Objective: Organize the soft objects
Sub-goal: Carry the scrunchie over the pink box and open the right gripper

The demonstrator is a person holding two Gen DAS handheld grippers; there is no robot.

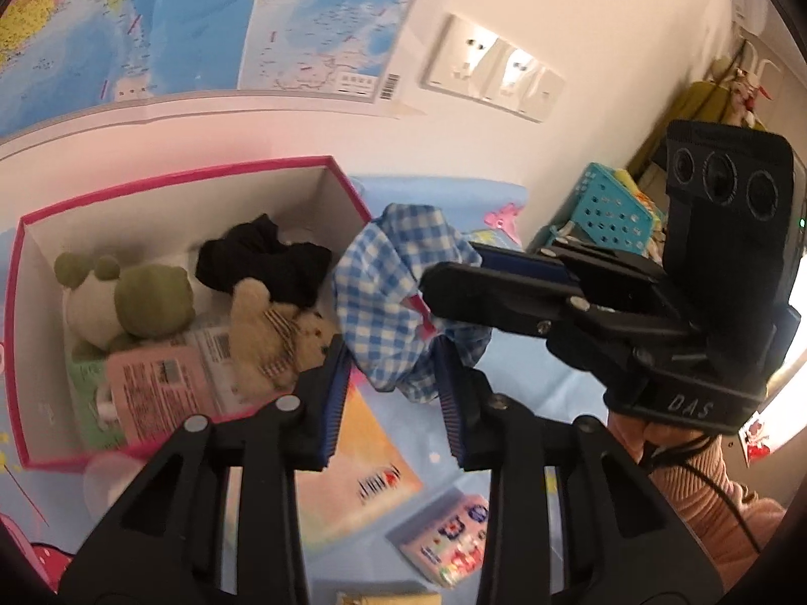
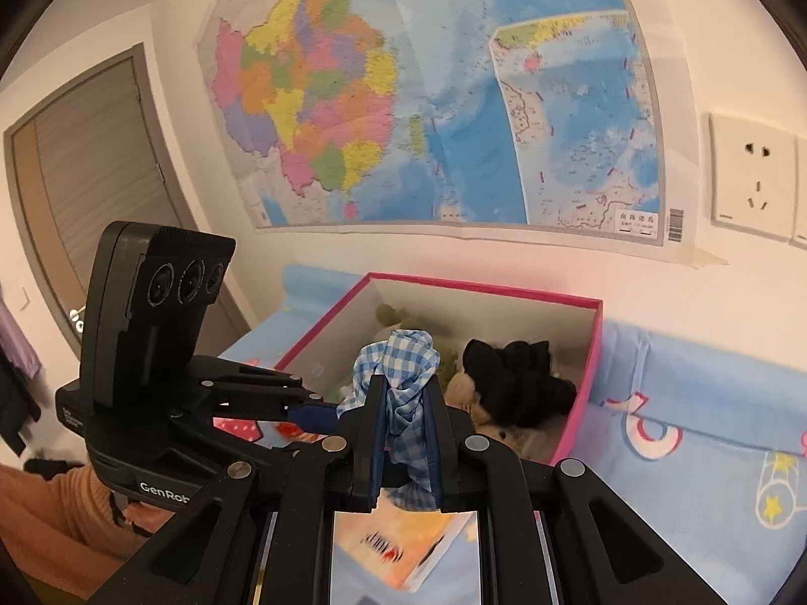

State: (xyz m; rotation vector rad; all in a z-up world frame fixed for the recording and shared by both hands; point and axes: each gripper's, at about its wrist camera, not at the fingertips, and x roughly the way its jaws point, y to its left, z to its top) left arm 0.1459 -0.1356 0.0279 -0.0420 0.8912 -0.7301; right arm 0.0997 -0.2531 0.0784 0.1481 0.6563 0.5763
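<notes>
A blue-and-white checked cloth (image 1: 398, 292) hangs in the air beside the pink-rimmed box (image 1: 166, 171). My right gripper (image 2: 403, 418) is shut on the checked cloth (image 2: 403, 368) and holds it just in front of the box (image 2: 484, 292). My left gripper (image 1: 393, 378) is open, its fingers on either side of the cloth's lower end. The box holds a green frog plush (image 1: 146, 297), a tan teddy bear (image 1: 272, 333), a black cloth (image 1: 262, 262) and pink and green packets (image 1: 156, 383).
An orange book (image 1: 353, 474) and a small pink packet (image 1: 449, 539) lie on the blue patterned cover below the grippers. A turquoise basket (image 1: 610, 212) stands at the far right. A wall map (image 2: 434, 96) and sockets (image 2: 751, 171) are behind the box.
</notes>
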